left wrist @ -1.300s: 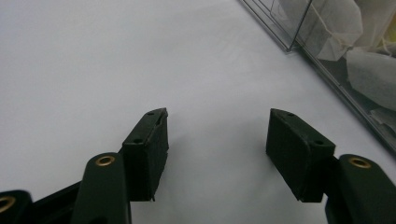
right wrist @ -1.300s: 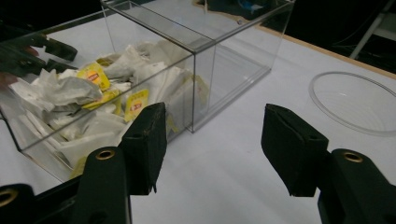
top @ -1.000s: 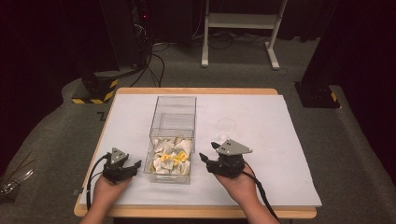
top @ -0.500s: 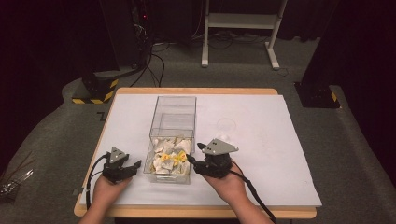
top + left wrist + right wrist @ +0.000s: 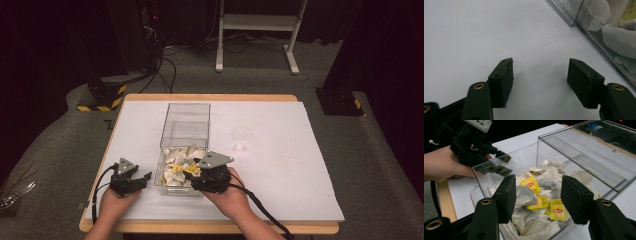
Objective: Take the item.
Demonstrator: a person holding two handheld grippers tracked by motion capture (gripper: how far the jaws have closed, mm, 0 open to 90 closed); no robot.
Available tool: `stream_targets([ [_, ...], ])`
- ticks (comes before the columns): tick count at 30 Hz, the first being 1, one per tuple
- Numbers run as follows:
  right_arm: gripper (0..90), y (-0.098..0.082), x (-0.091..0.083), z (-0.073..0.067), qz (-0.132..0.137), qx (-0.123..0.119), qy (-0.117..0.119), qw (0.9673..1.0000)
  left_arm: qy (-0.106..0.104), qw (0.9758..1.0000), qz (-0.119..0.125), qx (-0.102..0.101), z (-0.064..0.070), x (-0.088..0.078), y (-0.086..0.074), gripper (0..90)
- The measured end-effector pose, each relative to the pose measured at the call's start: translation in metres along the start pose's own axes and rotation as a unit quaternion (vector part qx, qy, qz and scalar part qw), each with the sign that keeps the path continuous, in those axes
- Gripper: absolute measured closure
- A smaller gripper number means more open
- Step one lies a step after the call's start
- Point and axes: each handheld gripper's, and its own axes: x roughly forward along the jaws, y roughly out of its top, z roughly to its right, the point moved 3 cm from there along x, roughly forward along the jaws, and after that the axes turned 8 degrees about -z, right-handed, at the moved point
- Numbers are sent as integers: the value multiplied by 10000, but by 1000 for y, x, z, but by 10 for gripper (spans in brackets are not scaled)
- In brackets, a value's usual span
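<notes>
Tea bags (image 5: 541, 195) lie heaped in the near compartment of the clear box (image 5: 185, 125), straight ahead of and just below my right gripper (image 5: 536, 192), which hangs over the box's near right corner. A yellow-tagged bag (image 5: 530, 184) sits right in line between its jaws. Those jaws are about half open and have just been closing; I see nothing pinched between them yet. I judge this hand the nearer one. My left gripper (image 5: 540, 75) rests on the white table cover (image 5: 474, 30) beside the box's left wall, jaws open and empty. The far compartment looks empty.
</notes>
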Motion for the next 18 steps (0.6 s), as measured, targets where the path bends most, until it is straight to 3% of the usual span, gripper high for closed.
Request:
stream_targets([
  [18,575,1,26,-19,-409,-288,191,9986,-12,10000,-1,14,0,0,0,379],
])
